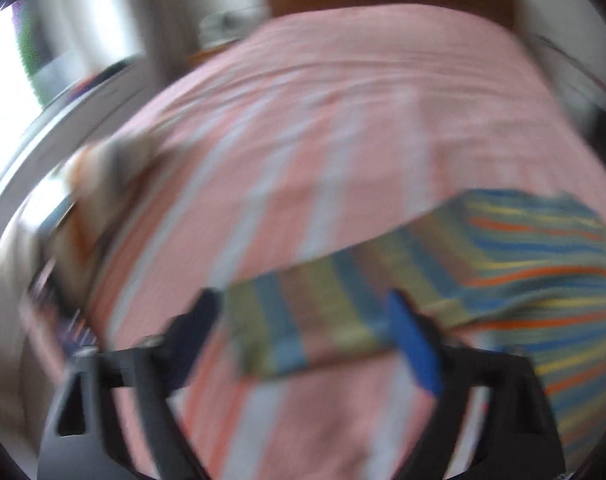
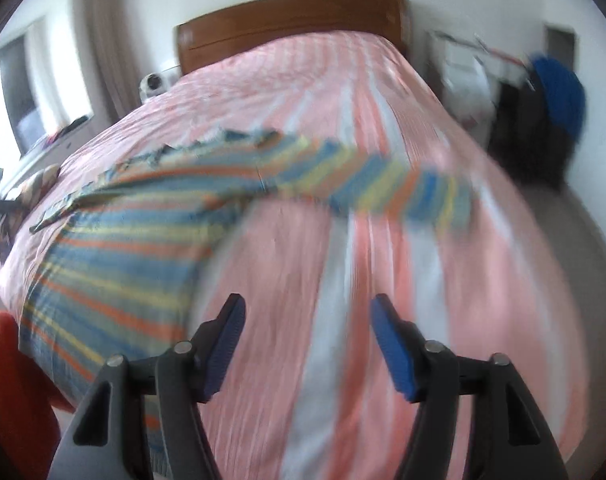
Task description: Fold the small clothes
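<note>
Garment: small knit top with blue, yellow, orange and green stripes [image 2: 115, 248], spread out flat on the bed. One sleeve [image 2: 399, 188] sticks out toward the right in the right wrist view; the body runs down to the near left corner of the mattress.

Other sleeve: in the left wrist view a striped sleeve [image 1: 303, 320] lies across the cover, its cuff end sitting between the two fingers of the left gripper [image 1: 307, 328]. Pretty blurry here tbh.

Left gripper: jaws spread wide, pads not pressing on the sleeve as far as I can see, so it's let go. The cloth looks to be lying on the bed rather than hanging.

Right gripper: [image 2: 307, 344] black frame, blue pads, jaws parted with nothing between them, just bare bedcover underneath. It sits beside the top's body, not touching it.

Bed: pink bedcover with white and salmon stripes [image 2: 343, 100], brown wooden headboard [image 2: 291, 20] at the far end.

Around the room: window with beige curtain [image 2: 99, 32] on the left, something bright blue [image 2: 559, 92] hanging over dark stuff on the right, and a red-orange thing [image 2: 11, 380] at the lower left edge, can't tell what it is.
</note>
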`<state>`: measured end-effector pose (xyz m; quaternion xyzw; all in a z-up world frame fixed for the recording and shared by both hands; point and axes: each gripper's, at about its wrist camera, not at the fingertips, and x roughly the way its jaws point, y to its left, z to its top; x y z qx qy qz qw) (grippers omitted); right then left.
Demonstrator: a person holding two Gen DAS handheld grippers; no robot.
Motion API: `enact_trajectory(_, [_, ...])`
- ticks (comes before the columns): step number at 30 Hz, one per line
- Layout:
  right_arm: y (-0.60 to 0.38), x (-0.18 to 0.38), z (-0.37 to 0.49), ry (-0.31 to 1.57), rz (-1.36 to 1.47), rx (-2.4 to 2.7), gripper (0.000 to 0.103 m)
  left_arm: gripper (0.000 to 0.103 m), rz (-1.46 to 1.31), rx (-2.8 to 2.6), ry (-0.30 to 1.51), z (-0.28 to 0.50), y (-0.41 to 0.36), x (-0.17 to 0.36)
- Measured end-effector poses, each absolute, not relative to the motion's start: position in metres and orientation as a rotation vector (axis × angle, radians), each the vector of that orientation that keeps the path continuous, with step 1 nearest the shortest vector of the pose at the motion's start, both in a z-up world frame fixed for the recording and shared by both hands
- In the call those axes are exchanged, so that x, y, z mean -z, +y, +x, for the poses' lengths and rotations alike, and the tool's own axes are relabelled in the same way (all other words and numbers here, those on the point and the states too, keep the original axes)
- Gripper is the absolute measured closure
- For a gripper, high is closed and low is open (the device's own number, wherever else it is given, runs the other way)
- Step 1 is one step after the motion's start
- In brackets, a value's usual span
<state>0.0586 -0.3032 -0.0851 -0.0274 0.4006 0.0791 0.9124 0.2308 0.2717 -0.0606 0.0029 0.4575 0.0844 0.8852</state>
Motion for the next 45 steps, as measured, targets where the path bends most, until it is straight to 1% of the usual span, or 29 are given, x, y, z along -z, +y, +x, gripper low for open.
enact_trajectory(1, [-0.301, 0.08, 0.067, 0.821, -0.066, -0.174, 0.031, 0.005, 0.038, -0.106, 0.956, 0.246, 0.256, 0.058])
enact_trajectory(3, [-0.288, 0.059, 0.121, 0.826, -0.081, -0.246, 0.03, 0.005, 0.126, 0.002, 0.993, 0.291, 0.221, 0.064])
enact_trajectory(6, [-0.273, 0.055, 0.174, 0.855, -0.081, -0.306, 0.03, 0.006, 0.225, 0.059, 1.049, 0.35, 0.185, 0.091])
enact_trajectory(9, [-0.254, 0.067, 0.249, 0.939, -0.09, -0.371, 0.03, 0.006, 0.242, 0.082, 1.094, 0.385, 0.169, 0.116])
enact_trajectory(13, [-0.243, 0.091, 0.325, 1.034, -0.069, -0.427, 0.03, 0.006, 0.217, 0.125, 1.16, 0.425, 0.155, 0.149])
enact_trajectory(15, [-0.238, 0.104, 0.348, 1.078, -0.075, -0.453, 0.03, 0.006, 0.27, 0.162, 1.205, 0.435, 0.144, 0.165])
enact_trajectory(16, [-0.231, 0.112, 0.364, 1.1, -0.096, -0.46, 0.03, 0.008, 0.316, 0.17, 1.222, 0.436, 0.137, 0.172])
enact_trajectory(18, [-0.215, 0.131, 0.39, 1.135, -0.13, -0.479, 0.03, 0.03, 0.384, 0.235, 1.221, 0.431, 0.121, 0.179])
enact_trajectory(19, [-0.204, 0.149, 0.407, 1.176, -0.139, -0.49, 0.03, 0.068, 0.382, 0.28, 1.222, 0.428, 0.115, 0.178])
enact_trajectory(20, [-0.198, 0.162, 0.413, 1.196, -0.154, -0.49, 0.03, 0.095, 0.408, 0.294, 1.218, 0.426, 0.108, 0.176])
enact_trajectory(21, [-0.196, 0.168, 0.414, 1.205, -0.162, -0.492, 0.031, 0.096, 0.459, 0.27, 1.192, 0.421, 0.105, 0.172])
enact_trajectory(23, [-0.183, 0.197, 0.418, 1.284, -0.222, -0.492, 0.064, 0.097, 0.54, 0.201, 1.113, 0.422, 0.097, 0.168])
enact_trajectory(24, [-0.179, 0.202, 0.418, 1.28, -0.285, -0.449, 0.101, 0.097, 0.539, 0.156, 1.063, 0.425, 0.097, 0.163])
enact_trajectory(26, [-0.178, 0.191, 0.414, 1.198, -0.33, -0.342, 0.101, 0.097, 0.508, 0.101, 1.011, 0.434, 0.1, 0.16])
enact_trajectory(27, [-0.176, 0.185, 0.413, 1.146, -0.374, -0.285, 0.102, 0.097, 0.459, 0.089, 1.018, 0.439, 0.102, 0.163])
enact_trajectory(29, [-0.174, 0.182, 0.411, 1.093, -0.438, -0.231, 0.102, 0.096, 0.467, 0.064, 1.033, 0.44, 0.098, 0.181])
enact_trajectory(31, [-0.171, 0.201, 0.412, 1.151, -0.442, -0.222, 0.102, 0.094, 0.514, 0.038, 1.005, 0.434, 0.092, 0.188])
enact_trajectory(32, [-0.169, 0.207, 0.409, 1.148, -0.459, -0.219, 0.102, 0.086, 0.506, 0.023, 1.0, 0.432, 0.092, 0.186])
enact_trajectory(33, [-0.168, 0.209, 0.406, 1.14, -0.463, -0.219, 0.101, 0.081, 0.468, 0.012, 1.005, 0.43, 0.095, 0.179])
enact_trajectory(34, [-0.169, 0.208, 0.404, 1.132, -0.452, -0.218, 0.098, 0.062, 0.428, -0.002, 1.007, 0.426, 0.101, 0.17])
enact_trajectory(35, [-0.176, 0.201, 0.402, 1.13, -0.375, -0.223, 0.092, 0.045, 0.407, -0.016, 0.996, 0.421, 0.106, 0.162])
enact_trajectory(36, [-0.181, 0.195, 0.399, 1.129, -0.339, -0.221, 0.066, 0.041, 0.377, -0.032, 0.966, 0.41, 0.114, 0.148])
enact_trajectory(37, [-0.187, 0.188, 0.395, 1.12, -0.304, -0.215, 0.035, 0.033, 0.342, -0.041, 0.945, 0.398, 0.122, 0.135])
enact_trajectory(38, [-0.198, 0.17, 0.384, 1.071, -0.255, -0.217, 0.027, 0.029, 0.299, -0.036, 0.937, 0.39, 0.127, 0.122])
enact_trajectory(39, [-0.209, 0.149, 0.366, 1.013, -0.222, -0.231, 0.026, 0.026, 0.234, -0.016, 0.932, 0.371, 0.139, 0.105])
enact_trajectory(41, [-0.22, 0.125, 0.341, 0.972, -0.208, -0.239, 0.026, 0.012, 0.153, -0.007, 0.933, 0.343, 0.158, 0.082])
enact_trajectory(43, [-0.243, 0.096, 0.284, 0.913, -0.175, -0.239, 0.023, 0.006, 0.089, -0.019, 0.941, 0.3, 0.176, 0.062])
enact_trajectory(44, [-0.249, 0.09, 0.265, 0.897, -0.164, -0.236, 0.021, 0.005, 0.079, -0.037, 0.954, 0.274, 0.183, 0.055])
enact_trajectory(45, [-0.254, 0.086, 0.244, 0.879, -0.155, -0.229, 0.016, 0.005, 0.086, -0.059, 0.962, 0.257, 0.185, 0.054])
